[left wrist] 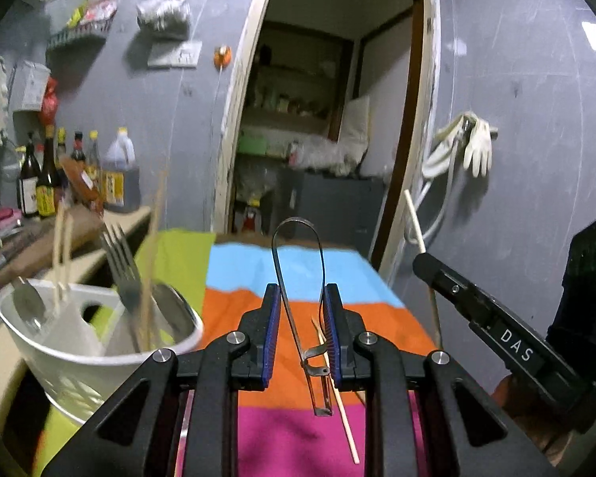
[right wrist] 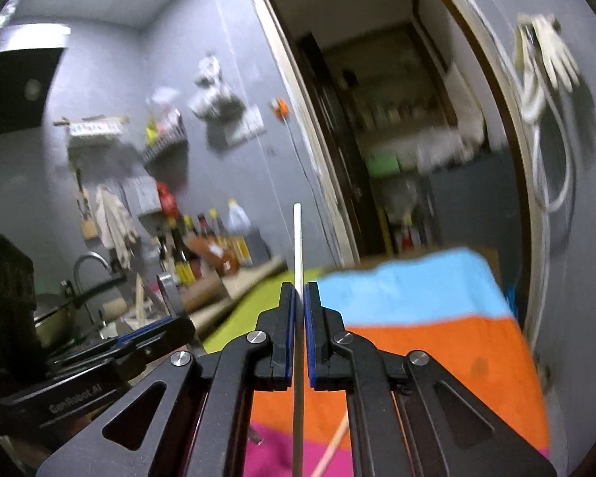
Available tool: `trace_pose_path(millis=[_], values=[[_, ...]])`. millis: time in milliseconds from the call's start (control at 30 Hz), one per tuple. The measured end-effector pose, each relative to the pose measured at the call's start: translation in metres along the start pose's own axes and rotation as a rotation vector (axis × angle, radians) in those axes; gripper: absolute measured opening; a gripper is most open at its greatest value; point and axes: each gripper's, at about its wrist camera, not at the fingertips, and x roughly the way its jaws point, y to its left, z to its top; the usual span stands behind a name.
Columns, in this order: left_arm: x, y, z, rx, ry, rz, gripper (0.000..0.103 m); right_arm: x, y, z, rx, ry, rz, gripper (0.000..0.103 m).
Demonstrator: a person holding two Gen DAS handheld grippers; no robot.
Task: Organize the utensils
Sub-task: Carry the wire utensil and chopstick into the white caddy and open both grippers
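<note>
Left hand-held gripper (left wrist: 298,332): pinching looped bare-metal peeler (left wrist: 300,278); right hand-held gripper (right wrist: 299,336): pressed onto thin white chopstick (right wrist: 297,246).
Both items light, stiff, slippery; grip mid-shaft. Beyond: wooden chopstick (left wrist: 339,397) on striped cloth; white metal utensil bucket (left wrist: 59,349), bench left.

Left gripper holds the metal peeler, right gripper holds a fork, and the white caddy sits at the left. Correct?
Not quite. The right gripper is shut on a white chopstick, as the right wrist view shows, not a fork. The left gripper does hold the metal peeler, with the white caddy at left.
</note>
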Motion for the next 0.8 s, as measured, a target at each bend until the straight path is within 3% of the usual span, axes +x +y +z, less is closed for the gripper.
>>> trace_pose_path(millis=[167,400,800], values=[[-0.02,0.013,0.026,0.015,0.002,0.002,0.018,0.003,0.031,0.02,-0.046,-0.151,0.051,0.003],[-0.049,0.043,0.058,0.034,-0.022,0.073,0.018,0.024,0.072,0.037,-0.056,-0.253,0.108,0.003],[-0.08,0.129,0.074,-0.015,-0.035,0.282,0.018,0.073,0.12,0.028,0.005,-0.305,0.185,0.003]])
